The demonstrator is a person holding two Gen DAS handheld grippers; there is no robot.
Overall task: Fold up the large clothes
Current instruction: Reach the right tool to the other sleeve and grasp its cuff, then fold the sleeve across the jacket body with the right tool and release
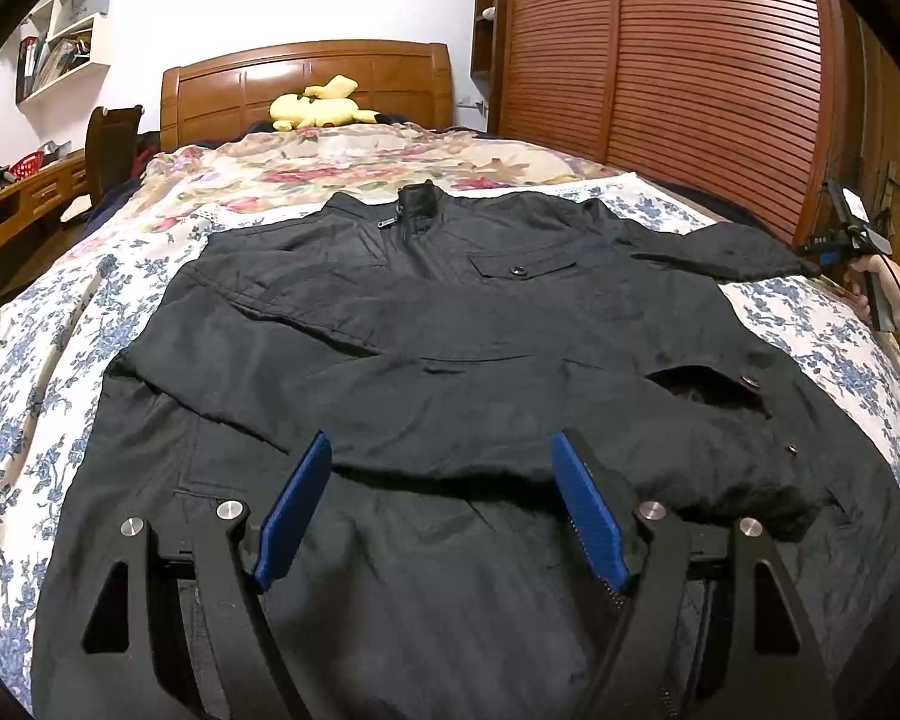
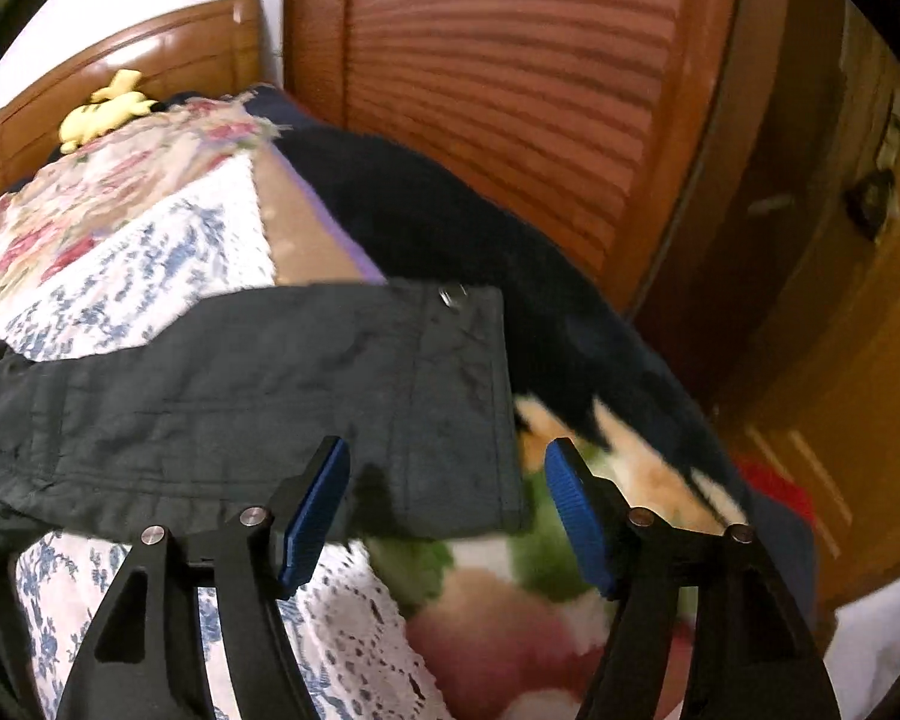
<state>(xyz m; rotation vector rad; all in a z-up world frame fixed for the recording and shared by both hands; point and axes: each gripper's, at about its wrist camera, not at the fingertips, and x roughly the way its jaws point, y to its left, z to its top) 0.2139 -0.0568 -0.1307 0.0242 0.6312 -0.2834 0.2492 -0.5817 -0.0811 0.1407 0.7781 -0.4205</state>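
Black jacket (image 1: 450,324) (both grippers agape)

Bed (image 1: 48,324) with blue-floral cover, black jacket (image 1: 450,330) spread flat on it, yellow plush toy (image 1: 318,108) at headboard

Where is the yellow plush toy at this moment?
In the left wrist view the yellow plush toy lies at the far end of the bed, against the wooden headboard, beyond the black jacket.
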